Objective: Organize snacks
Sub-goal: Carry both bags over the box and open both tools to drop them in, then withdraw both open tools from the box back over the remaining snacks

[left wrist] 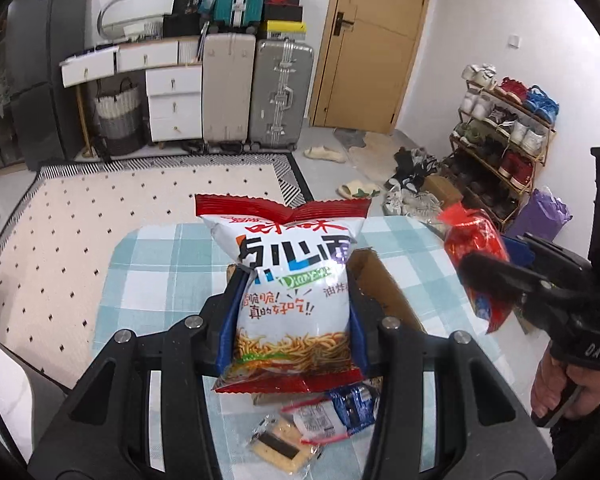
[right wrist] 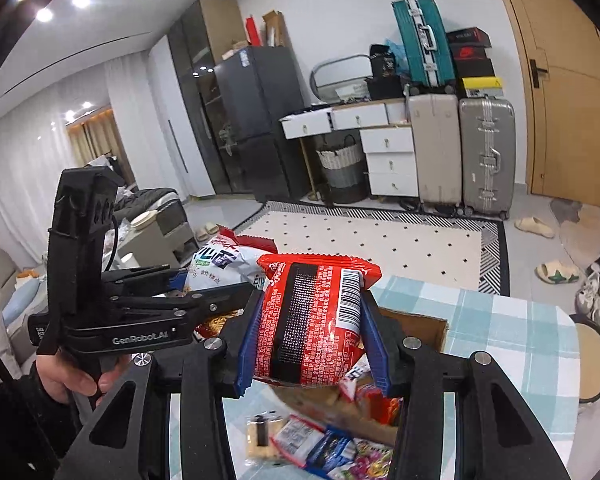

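Observation:
My left gripper (left wrist: 294, 312) is shut on a white and red noodle snack bag (left wrist: 292, 280), held upright above a cardboard box (left wrist: 384, 284) on the checked table (left wrist: 152, 264). My right gripper (right wrist: 314, 336) is shut on a red snack packet (right wrist: 316, 316), held above the same box (right wrist: 424, 328). The right gripper with its red packet (left wrist: 476, 256) shows at the right of the left wrist view. The left gripper with its noodle bag (right wrist: 220, 260) shows at the left of the right wrist view.
Small snack packets lie on the table by the box: a yellow cracker pack (left wrist: 280, 446), a blue packet (left wrist: 356, 404) and others (right wrist: 296, 436). More snacks lie in the box (right wrist: 372, 396). Beyond the table are a rug (left wrist: 140, 200), suitcases (left wrist: 280, 96) and a shoe rack (left wrist: 500, 136).

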### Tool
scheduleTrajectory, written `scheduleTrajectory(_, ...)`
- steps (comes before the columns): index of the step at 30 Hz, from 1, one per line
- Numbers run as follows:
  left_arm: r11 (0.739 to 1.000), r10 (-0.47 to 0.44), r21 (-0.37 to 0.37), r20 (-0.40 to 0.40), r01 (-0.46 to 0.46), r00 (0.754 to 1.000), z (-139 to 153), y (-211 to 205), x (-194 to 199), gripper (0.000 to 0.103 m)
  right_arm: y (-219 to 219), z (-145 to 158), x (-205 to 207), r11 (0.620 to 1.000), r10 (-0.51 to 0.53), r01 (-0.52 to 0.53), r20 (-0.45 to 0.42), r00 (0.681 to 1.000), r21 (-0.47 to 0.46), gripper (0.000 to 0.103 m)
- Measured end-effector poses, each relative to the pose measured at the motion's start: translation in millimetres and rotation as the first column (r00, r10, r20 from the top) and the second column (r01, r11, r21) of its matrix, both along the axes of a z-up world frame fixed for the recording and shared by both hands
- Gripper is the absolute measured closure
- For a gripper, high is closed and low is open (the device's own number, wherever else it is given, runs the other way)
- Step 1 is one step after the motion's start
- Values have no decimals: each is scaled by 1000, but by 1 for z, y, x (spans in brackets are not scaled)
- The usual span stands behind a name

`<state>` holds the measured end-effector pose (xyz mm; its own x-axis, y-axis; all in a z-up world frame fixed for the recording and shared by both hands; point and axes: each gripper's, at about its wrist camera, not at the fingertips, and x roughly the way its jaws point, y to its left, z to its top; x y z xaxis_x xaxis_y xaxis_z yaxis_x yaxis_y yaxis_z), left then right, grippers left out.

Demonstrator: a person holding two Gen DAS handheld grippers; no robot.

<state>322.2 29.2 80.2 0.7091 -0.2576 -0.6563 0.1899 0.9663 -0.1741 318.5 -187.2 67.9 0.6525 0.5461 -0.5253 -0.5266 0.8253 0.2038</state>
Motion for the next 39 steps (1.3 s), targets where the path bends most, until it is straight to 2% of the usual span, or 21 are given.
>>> scheduleTrajectory(4, 1000, -17, -10, -67, 16, 998, -19, -10, 42, 61, 2, -22, 42, 999, -16, 14, -52, 998, -44, 57)
scheduleTrajectory(10, 999, -47, 13, -108, 48, 993, -54, -24, 66, 61, 8, -65, 78, 995, -30, 19, -121, 992, -95, 57)
scheduleTrajectory(20, 997, -67, 21, -174, 71, 982, -109, -25, 85, 61, 0, -116, 106, 993, -55, 34, -181, 982, -117, 57)
scheduleTrajectory(26, 996, -85, 15, -219, 90, 972, -130, -28, 95, 61, -1, -126, 108, 991, -62, 39, -179, 982, -126, 57)
scheduleTrajectory(27, 996, -87, 17, -216, 92, 973, -131, -26, 96, 60, -2, -125, 107, 991, -62, 41, -175, 983, -124, 57)
scheduleTrajectory(29, 995, -88, 24, -215, 95, 973, -130, -26, 93, 45, -7, -121, 101, 991, -71, 52, -159, 985, -122, 56)
scheduleTrajectory(31, 997, -66, 33, -198, 74, 978, -126, -24, 87, 28, -11, -114, 93, 992, -80, 65, -141, 987, -108, 51)
scheduleTrajectory(33, 997, -61, 28, -177, 67, 982, -118, -23, 78, 23, -16, -108, 83, 992, -84, 72, -120, 989, -100, 47)
scheduleTrajectory(35, 998, -55, 32, -168, 61, 984, -112, -23, 69, 23, -18, -102, 73, 991, -89, 77, -107, 990, -109, 45)
scheduleTrajectory(39, 998, -45, 33, -138, 50, 989, -101, -22, 44, 23, -27, -92, 47, 992, -96, 88, -87, 992, -91, 31)
